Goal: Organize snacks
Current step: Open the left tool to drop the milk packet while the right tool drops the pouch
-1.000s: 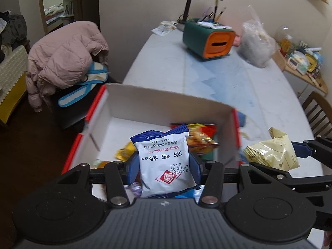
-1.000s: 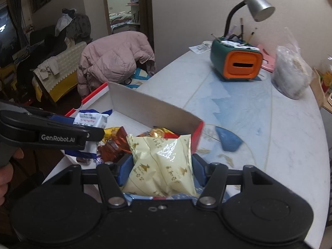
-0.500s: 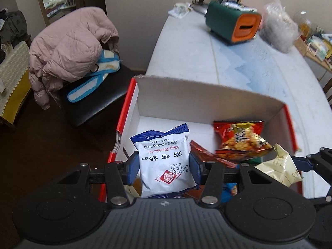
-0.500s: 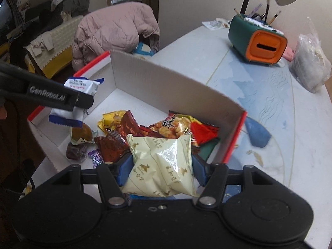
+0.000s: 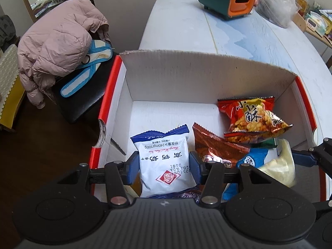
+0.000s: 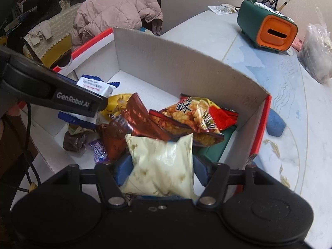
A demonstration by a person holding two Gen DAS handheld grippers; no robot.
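Clearance beneath each held packet was the relation that mattered, since both already hung over the open-topped white corrugated cardboard box with red outer edges point(image 5: 124, 95).

From the left wrist view, the left gripper point(image 5: 164, 165) was clenched on a white foil milk-tablet packet with blue sealed ends point(image 5: 165, 161), its long axis running forward along the fingers, top seam pointing away. Ahead of the jaws lay a bare stretch of box floor; to their right sat a brown-red foil packet point(image 5: 215, 145) and, farther forward, a red and orange crispy-snack bag point(image 5: 253, 120). The right gripper point(image 5: 298, 157) entered from the right edge.

From the right wrist view, the right gripper point(image 6: 161, 170) was clamped on a pale yellow crinkled foil packet point(image 6: 161, 166), also lengthwise along the fingers. Directly ahead of and below the jaws the snacks were heaped, the crispy-snack bag nearest. The left gripper reached in from the left, its packet over the emptier side.

Judging by this, the left hand had the clearer drop, while the right would land its packet on the pile.
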